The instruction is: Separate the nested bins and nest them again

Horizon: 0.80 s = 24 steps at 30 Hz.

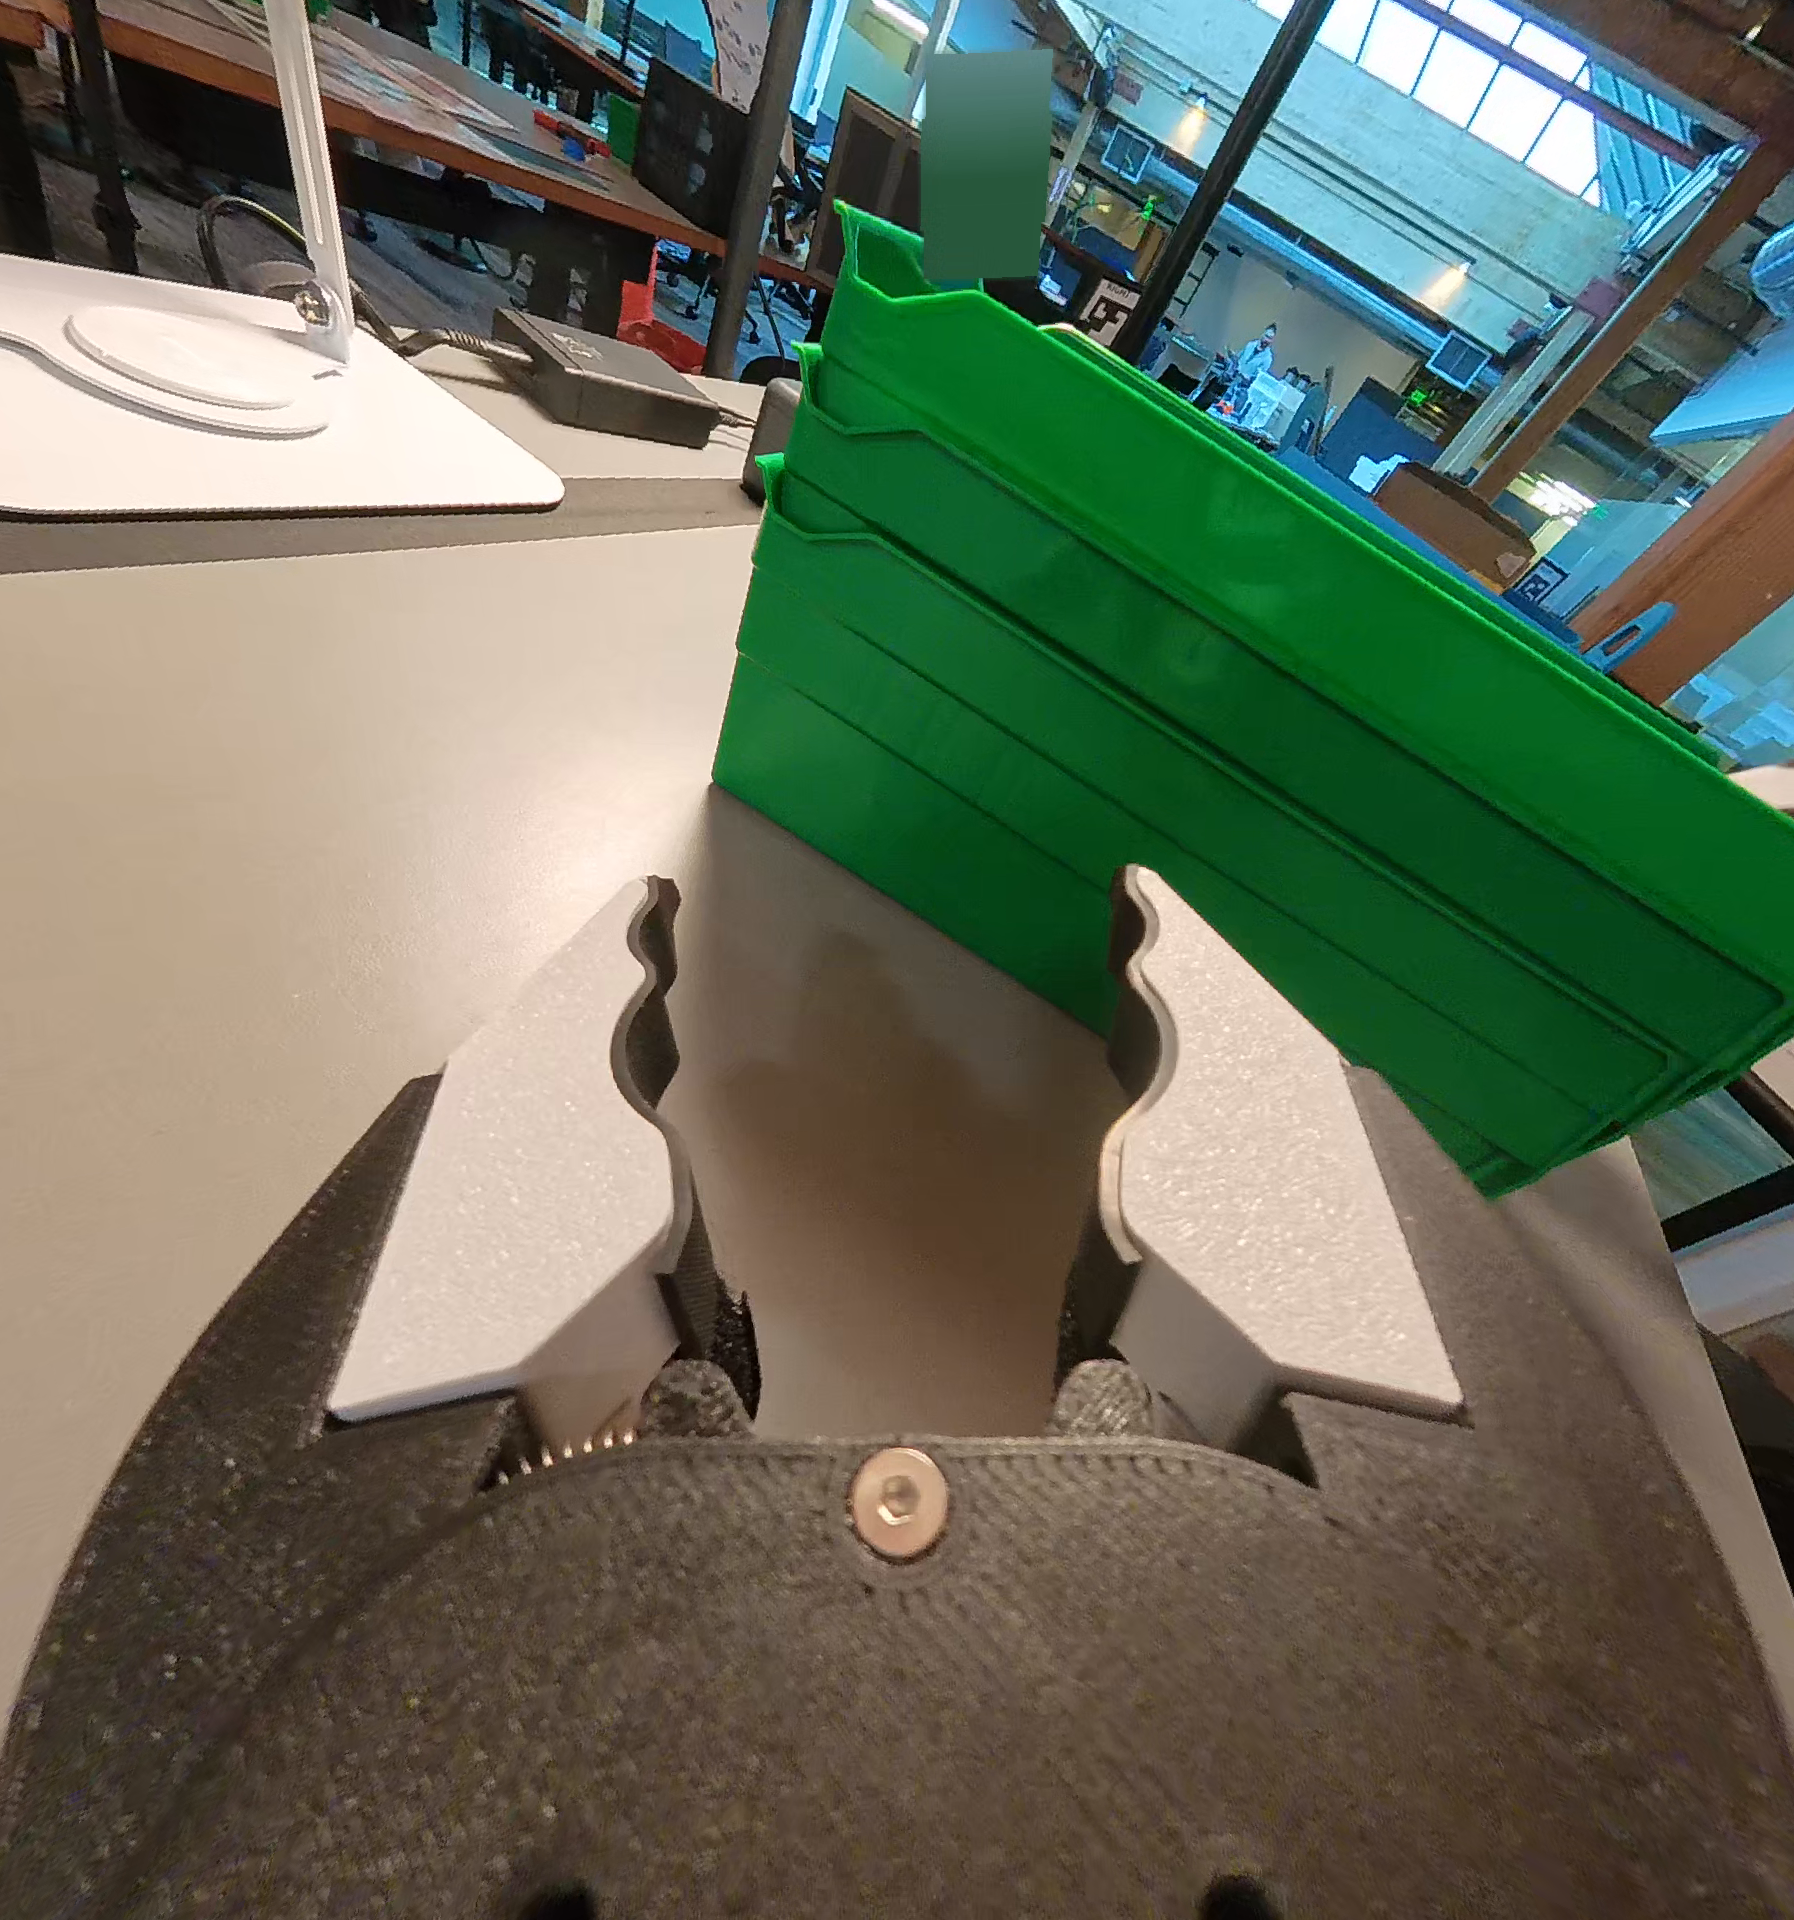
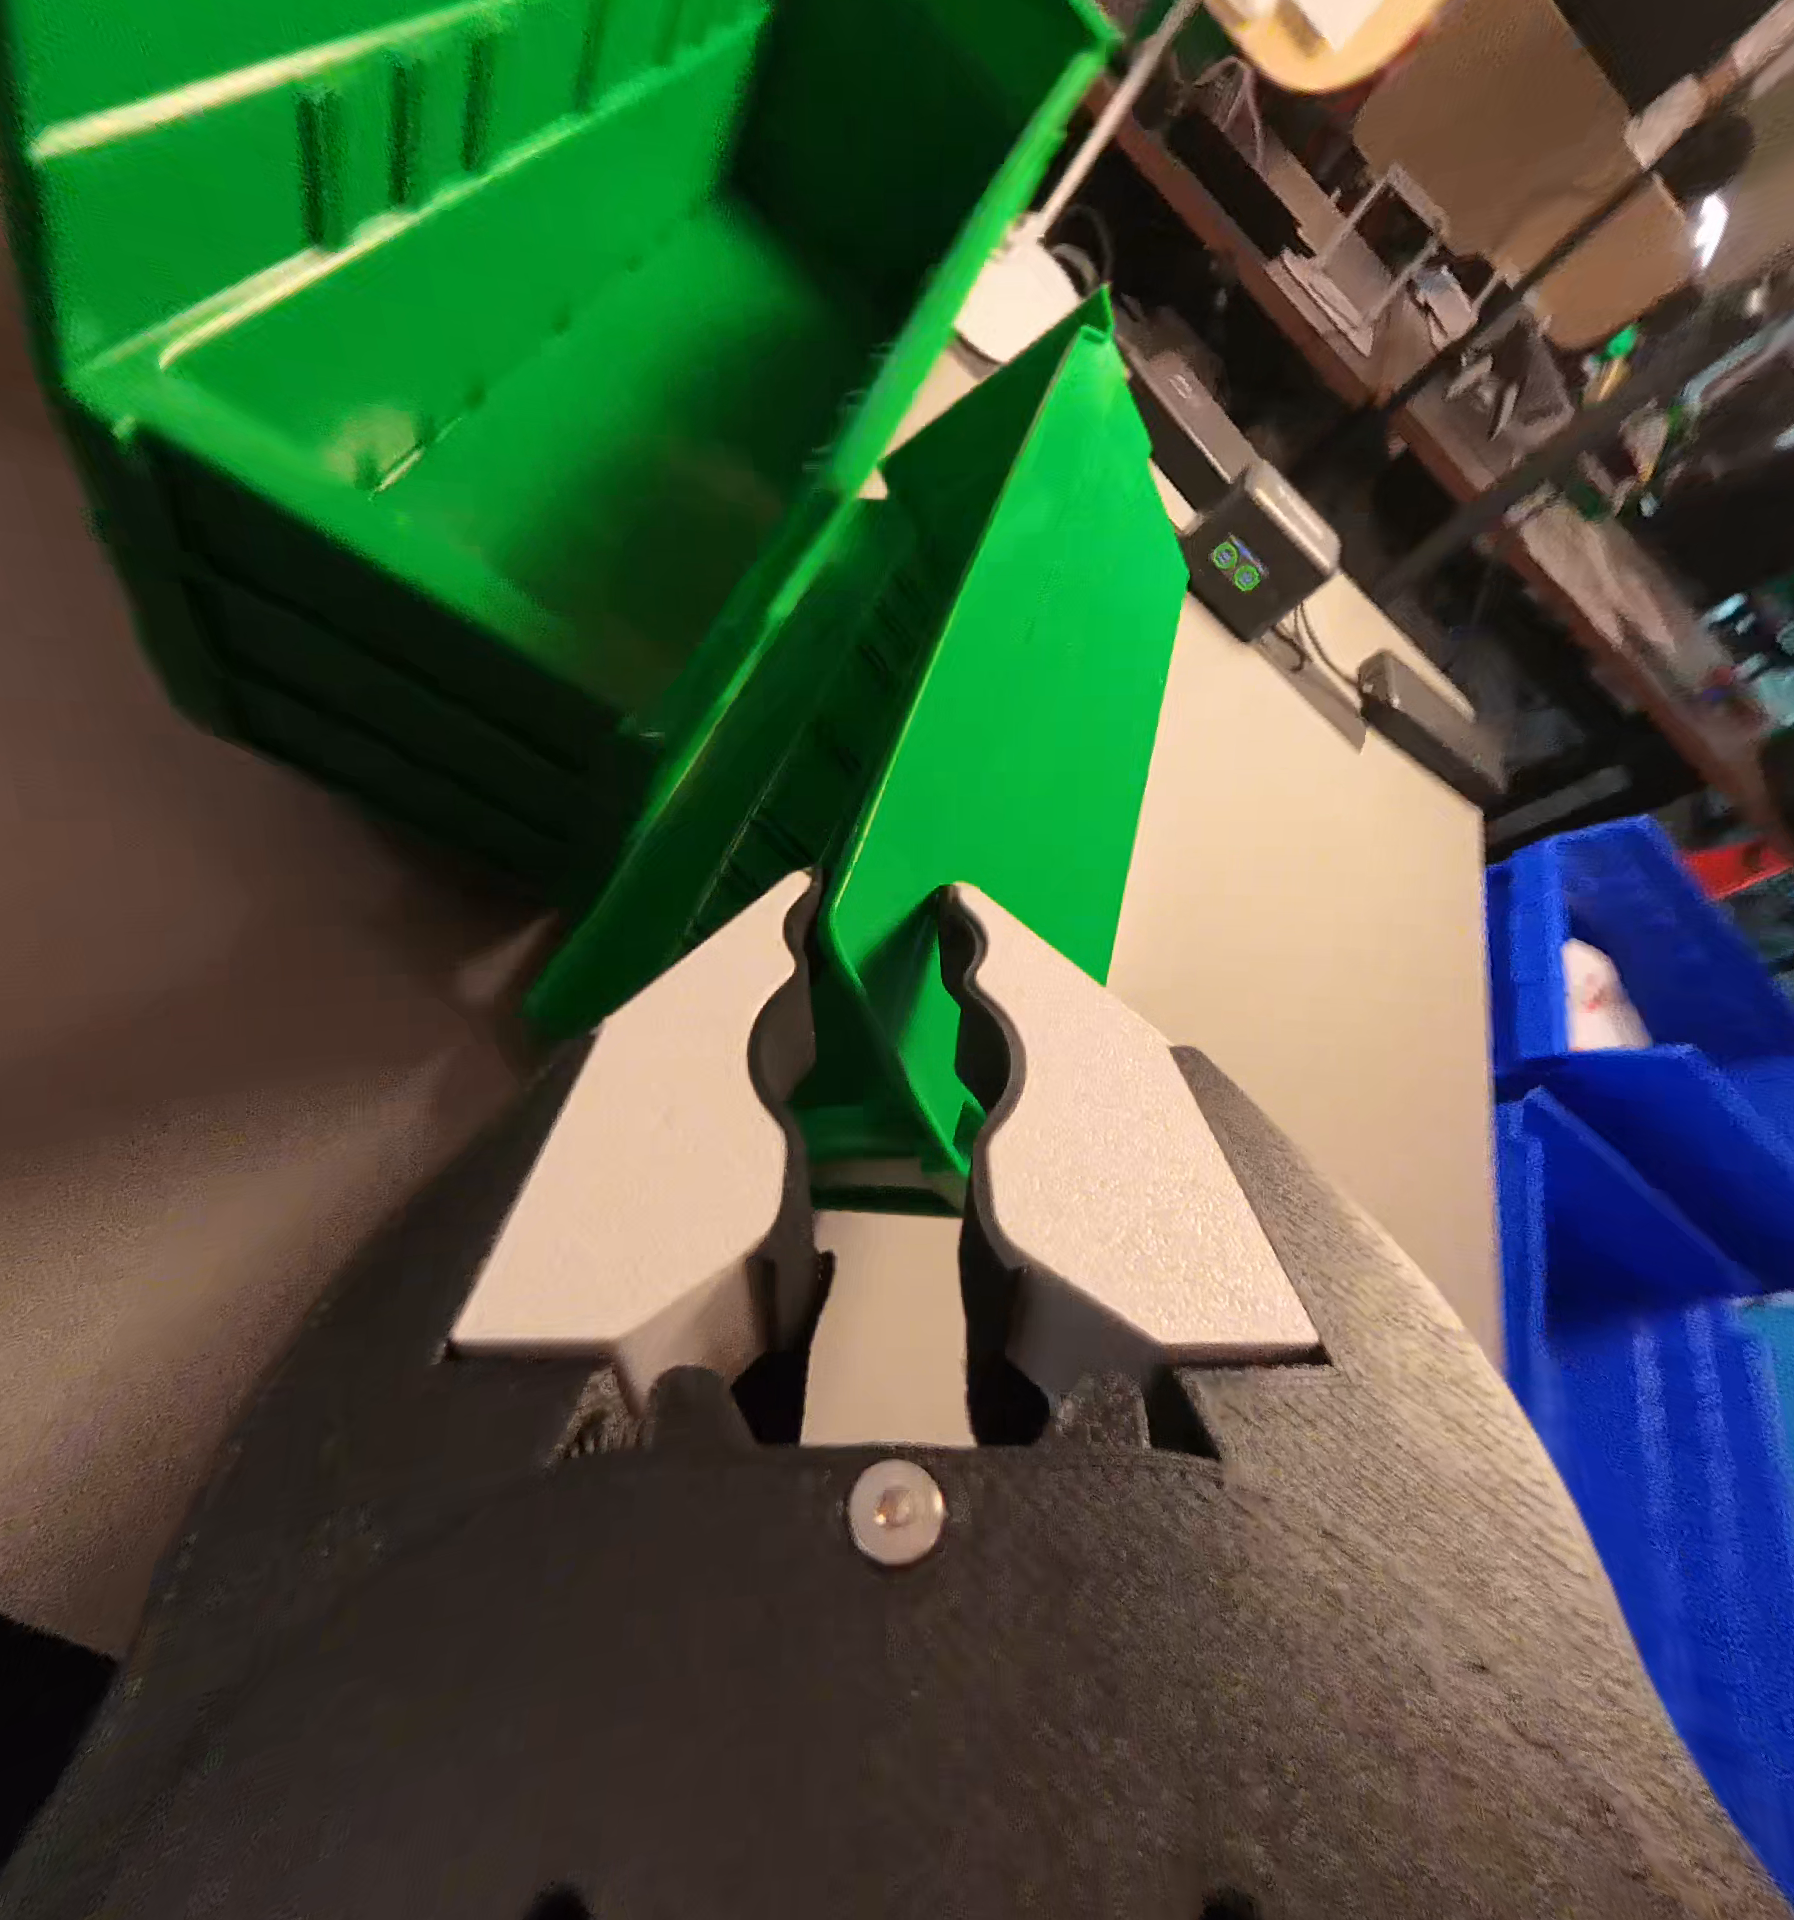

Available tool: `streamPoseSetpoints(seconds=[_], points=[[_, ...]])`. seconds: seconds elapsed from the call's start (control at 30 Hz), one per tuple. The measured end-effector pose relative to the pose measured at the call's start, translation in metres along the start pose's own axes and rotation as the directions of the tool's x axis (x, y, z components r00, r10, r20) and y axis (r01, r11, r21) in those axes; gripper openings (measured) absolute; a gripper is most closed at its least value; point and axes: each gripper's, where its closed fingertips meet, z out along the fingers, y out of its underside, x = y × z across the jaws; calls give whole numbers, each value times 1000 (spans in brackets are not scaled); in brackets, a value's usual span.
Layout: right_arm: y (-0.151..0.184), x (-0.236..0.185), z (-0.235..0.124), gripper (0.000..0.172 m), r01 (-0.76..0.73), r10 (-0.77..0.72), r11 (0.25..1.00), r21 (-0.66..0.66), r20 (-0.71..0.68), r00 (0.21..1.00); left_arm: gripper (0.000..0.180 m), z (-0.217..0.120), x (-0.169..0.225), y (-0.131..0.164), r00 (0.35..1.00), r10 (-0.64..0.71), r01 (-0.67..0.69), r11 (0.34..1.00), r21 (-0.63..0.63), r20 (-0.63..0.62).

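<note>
Green bins nested on grey table, left gripper spread wide, bare, right gripper clamped on top bin's wall, blue bins beside.

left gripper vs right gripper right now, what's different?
Left gripper is spread wide with only bare table between its fingers; right gripper is closed on the wall of a green bin. Left sits beside the nested green stack without touching it; right grips a bin tilted off that stack. Both have the same grey fingers on black bodies.
</note>
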Motion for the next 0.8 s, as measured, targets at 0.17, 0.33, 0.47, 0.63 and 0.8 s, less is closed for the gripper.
streamPoseSetpoints(seconds=[0.17, 0.33, 0.47, 0.63, 0.8], points=[[19, 50, -2, 14, -384, 381, 922, 43, 57, 923, 84, 0, 1, 1, 1000, 3, -3, 1000, -4, -4], [48, 73, 6, 9, -510, 501, 858, 54, 128, 856, 83, 0, 1, 0, 1000, -3, 3, 1000, -1, -8], [60, 75, 9, 8, -504, 494, 862, 52, 136, 859, 83, 0, 1, 1, 1000, -5, 5, 1000, -3, -9], [44, 77, -7, 22, -536, 513, 837, 105, 187, 838, 82, -1, -1, 1, 1000, -8, 8, 1000, -1, 4], [7, 67, -35, 32, -532, 483, 819, 215, 243, 841, 82, 1, -1, 3, 1000, 11, -10, 1000, -17, 27]])
